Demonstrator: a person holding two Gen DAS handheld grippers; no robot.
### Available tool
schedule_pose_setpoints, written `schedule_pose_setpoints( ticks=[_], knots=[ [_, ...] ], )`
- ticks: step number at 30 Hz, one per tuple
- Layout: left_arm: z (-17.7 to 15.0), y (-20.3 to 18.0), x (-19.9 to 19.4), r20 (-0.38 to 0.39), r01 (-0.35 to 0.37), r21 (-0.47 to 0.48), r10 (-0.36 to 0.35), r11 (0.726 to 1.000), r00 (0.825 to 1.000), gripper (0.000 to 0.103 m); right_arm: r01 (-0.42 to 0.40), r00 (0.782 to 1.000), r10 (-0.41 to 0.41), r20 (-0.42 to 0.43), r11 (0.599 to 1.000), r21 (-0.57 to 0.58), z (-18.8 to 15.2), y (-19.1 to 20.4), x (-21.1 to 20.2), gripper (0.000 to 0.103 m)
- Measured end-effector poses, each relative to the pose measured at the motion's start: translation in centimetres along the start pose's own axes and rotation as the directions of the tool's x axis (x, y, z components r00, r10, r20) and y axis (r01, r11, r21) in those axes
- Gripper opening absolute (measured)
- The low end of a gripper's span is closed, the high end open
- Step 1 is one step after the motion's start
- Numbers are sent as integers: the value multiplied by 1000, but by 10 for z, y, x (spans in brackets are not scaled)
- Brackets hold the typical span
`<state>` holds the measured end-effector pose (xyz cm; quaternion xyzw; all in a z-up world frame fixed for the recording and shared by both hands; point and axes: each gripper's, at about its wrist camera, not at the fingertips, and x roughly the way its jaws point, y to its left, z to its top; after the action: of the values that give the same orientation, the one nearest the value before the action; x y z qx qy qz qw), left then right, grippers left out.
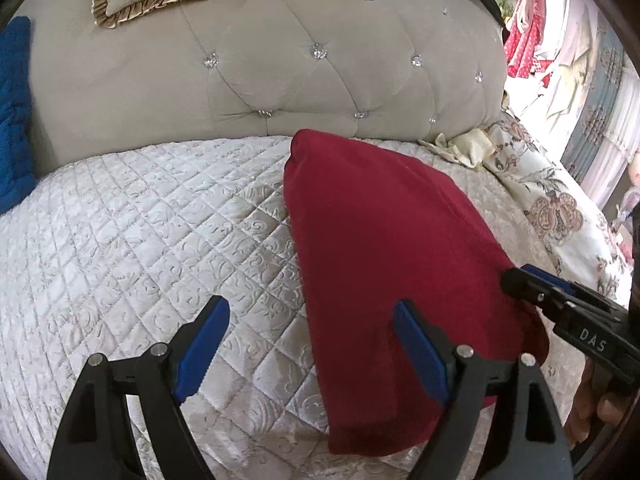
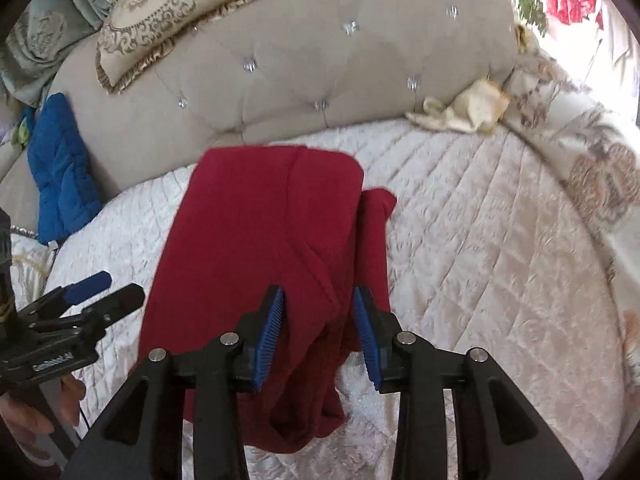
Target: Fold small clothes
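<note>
The left gripper has its fingers spread wide, while the right gripper is partly open.

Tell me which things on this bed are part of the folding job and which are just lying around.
Part of the job:
- red garment, partly folded on the quilted bedspread
- left tongs, open
- right tongs, open over the garment

Just lying about:
- blue quilted item by the headboard
- frilled cushion
- crumpled cream cloth
- floral bedding
</note>
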<state>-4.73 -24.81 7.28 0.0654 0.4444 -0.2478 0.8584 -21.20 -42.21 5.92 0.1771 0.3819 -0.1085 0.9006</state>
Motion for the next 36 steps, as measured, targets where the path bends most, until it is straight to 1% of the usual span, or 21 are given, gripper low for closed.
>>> schedule_pose_setpoints(
  ticks=[2,3,4,6,9,11,15,16,17,18,19,20,22,24,27,29,30,32,33,34,36],
  knots=[
    [1,-1,1,-6,15,-11,-15,1000,1000,88,12,1000,-13,23,1000,7,4,2,-4,19],
    [2,-2,2,-8,23,-15,-23,1000,1000,88,11,999,-12,36,1000,18,7,2,-3,23],
    [3,-2,3,-13,43,-22,-44,999,999,88,8,999,-10,40,1000,29,9,1,-2,29],
    [5,-2,5,-16,66,-34,-67,997,998,88,0,999,-2,36,998,68,14,-5,5,38],
    [7,-1,12,-32,79,-45,-80,996,996,88,-15,1000,13,19,993,115,17,-16,20,38],
    [9,0,19,-45,82,-59,-85,995,995,88,-32,999,31,10,990,134,14,-16,25,38],
    [10,0,29,-61,89,-83,-94,993,994,88,-21,1000,18,25,994,106,14,-11,26,38],
    [9,-1,29,-59,89,-82,-93,993,994,88,-25,999,23,23,994,103,15,-10,27,37],
    [9,-2,30,-58,87,-79,-92,993,994,88,-34,999,33,16,995,90,15,-9,28,32],
    [9,-3,31,-58,88,-75,-92,993,994,88,-39,999,38,12,997,69,16,-6,31,9],
    [10,-4,32,-58,87,-74,-91,993,994,88,-50,999,49,10,997,61,16,-5,32,1],
    [10,-5,32,-58,85,-74,-89,994,994,88,-64,998,63,11,996,56,17,-4,33,0],
    [11,-6,34,-58,88,-75,-92,993,994,88,-43,999,41,36,998,37,19,-2,31,0],
    [11,-8,36,-58,94,-71,-99,993,993,90,-31,998,28,55,998,52,18,-8,28,0],
    [12,-10,41,-62,109,-75,-114,991,992,91,-6,1000,4,29,998,64,13,-17,39,0],
    [12,-9,45,-68,124,-89,-130,988,989,93,-24,999,21,36,998,62,13,-18,37,0],
    [13,-7,48,-76,140,-99,-148,985,986,95,-44,998,40,54,997,69,15,-19,32,0],
    [14,-6,54,-88,156,-114,-166,981,982,97,-41,996,34,82,996,82,18,-23,26,23],
    [14,-4,58,-89,167,-122,-178,979,980,98,-23,996,15,88,996,90,19,-26,26,44],
    [15,-4,60,-89,173,-126,-185,977,979,100,-28,996,19,90,994,102,20,-31,28,52],
    [15,-2,67,-94,197,-139,-211,970,973,102,-82,995,74,66,988,128,22,-41,38,52]
  ],
)
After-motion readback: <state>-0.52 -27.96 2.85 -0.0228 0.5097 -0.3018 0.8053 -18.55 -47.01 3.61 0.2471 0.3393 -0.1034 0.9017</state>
